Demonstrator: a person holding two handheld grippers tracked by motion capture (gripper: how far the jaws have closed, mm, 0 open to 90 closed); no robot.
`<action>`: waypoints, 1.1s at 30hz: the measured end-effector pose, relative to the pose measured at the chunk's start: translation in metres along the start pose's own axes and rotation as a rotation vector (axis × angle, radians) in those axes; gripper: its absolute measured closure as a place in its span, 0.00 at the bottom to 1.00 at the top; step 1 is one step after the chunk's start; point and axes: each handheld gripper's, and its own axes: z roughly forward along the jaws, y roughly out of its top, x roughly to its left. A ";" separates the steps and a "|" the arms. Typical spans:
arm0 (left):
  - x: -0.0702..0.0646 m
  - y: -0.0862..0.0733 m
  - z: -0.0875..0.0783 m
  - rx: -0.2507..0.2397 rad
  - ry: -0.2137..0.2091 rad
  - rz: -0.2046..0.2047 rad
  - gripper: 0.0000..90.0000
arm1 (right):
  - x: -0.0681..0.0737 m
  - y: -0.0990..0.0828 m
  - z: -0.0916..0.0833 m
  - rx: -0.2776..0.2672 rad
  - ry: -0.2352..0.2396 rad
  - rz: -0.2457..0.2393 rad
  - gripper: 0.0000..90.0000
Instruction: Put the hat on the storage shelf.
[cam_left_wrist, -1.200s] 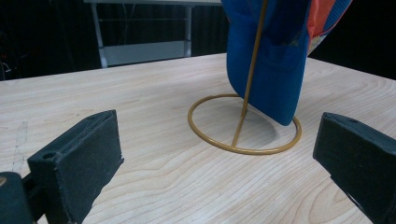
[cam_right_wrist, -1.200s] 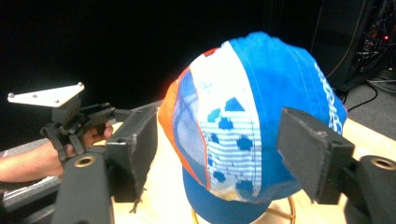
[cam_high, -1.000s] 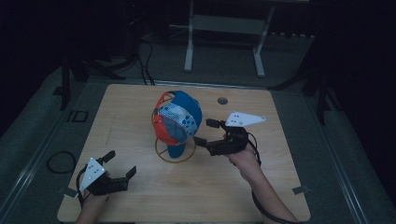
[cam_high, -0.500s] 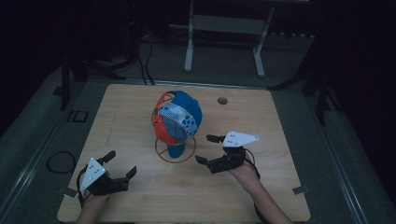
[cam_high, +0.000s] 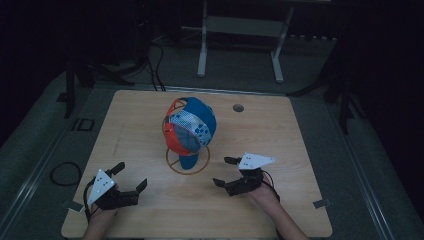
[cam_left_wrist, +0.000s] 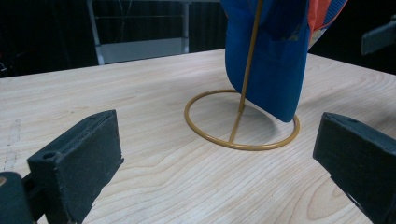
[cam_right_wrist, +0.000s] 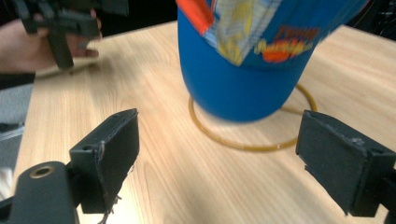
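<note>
High view: a blue and orange cap hangs on a gold wire stand near the middle of a pale wooden bench, with a person's two hand-held grippers resting on the near side.

The right gripper sits just to the right of the stand's ring, its fingers spread wide and empty and aimed toward the cap. The left gripper lies near the front left corner, well apart from the stand, its fingers likewise spread with nothing between them.

In the right gripper view the cap's blue crown hangs straight ahead between the open fingers, above the ring. From the left gripper the cap lies ahead and to the right.

The stand's thin rod rises upright from the ring, so the cap's long axis runs roughly vertical. The right hand is judged the nearer, and the likelier to reach first.
</note>
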 end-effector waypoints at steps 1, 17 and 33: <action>0.000 0.000 0.000 0.000 -0.001 -0.001 0.02 | 0.000 -0.002 0.000 0.008 0.002 -0.006 0.15; 0.001 -0.001 0.002 0.008 -0.009 -0.004 0.02 | -0.003 -0.040 -0.010 0.098 -0.011 -0.030 0.15; 0.002 -0.002 0.002 0.009 -0.010 -0.011 0.02 | -0.009 -0.058 -0.023 0.171 -0.096 -0.074 0.15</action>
